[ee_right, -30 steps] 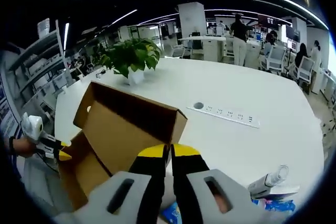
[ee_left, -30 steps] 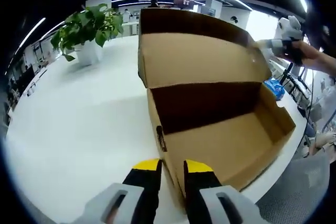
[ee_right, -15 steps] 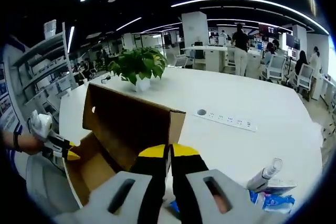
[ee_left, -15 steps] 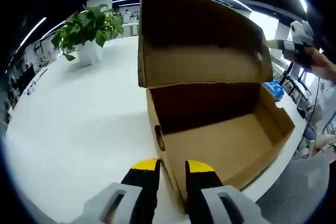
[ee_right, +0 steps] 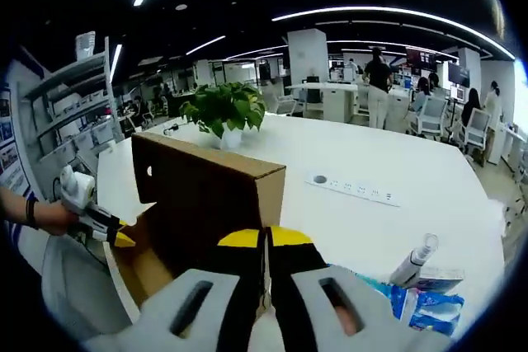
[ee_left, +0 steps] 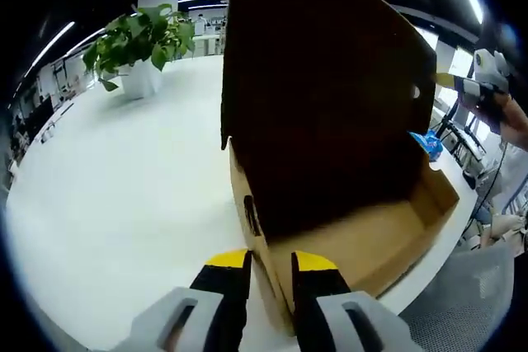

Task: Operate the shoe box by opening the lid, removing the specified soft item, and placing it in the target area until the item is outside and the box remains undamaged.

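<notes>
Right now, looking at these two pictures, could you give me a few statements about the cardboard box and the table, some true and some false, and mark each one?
1. The brown cardboard shoe box has its lid raised. True.
2. The left gripper has its jaws on the box's near wall. True.
3. A red toy car sits inside the box. False: the visible floor of the box is bare cardboard.
4. A green potted plant stands on the white table. True.
5. The blue packet lies inside the box. False: it lies on the table beside the box.
</notes>
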`<state>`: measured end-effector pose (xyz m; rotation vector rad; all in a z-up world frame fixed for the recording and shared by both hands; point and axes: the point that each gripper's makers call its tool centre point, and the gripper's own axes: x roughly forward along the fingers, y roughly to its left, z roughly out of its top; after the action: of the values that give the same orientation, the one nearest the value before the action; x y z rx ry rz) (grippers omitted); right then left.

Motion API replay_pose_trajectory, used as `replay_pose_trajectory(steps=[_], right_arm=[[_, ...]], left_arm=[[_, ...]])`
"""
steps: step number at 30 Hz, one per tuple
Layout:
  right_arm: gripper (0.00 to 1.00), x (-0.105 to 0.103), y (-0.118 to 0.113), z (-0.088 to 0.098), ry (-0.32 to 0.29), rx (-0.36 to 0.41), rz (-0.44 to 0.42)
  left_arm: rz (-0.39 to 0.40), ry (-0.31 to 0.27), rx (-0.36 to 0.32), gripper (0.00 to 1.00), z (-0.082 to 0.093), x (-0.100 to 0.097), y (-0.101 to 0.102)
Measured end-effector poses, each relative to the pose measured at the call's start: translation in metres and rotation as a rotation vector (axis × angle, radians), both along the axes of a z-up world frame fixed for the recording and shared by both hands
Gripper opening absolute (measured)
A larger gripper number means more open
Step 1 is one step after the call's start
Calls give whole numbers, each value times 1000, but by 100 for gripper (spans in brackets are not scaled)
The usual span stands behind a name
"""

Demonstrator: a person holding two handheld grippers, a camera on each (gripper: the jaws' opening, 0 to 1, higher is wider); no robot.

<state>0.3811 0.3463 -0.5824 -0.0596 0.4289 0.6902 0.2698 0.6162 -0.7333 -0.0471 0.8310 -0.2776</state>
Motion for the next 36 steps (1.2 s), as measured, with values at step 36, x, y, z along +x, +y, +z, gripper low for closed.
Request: replay_pose_trajectory(steps=[36], right_arm=[[2,-93,-14,-59,91,37,-62]], left_arm=[[-108,-116,-86,20,63,-32,2]])
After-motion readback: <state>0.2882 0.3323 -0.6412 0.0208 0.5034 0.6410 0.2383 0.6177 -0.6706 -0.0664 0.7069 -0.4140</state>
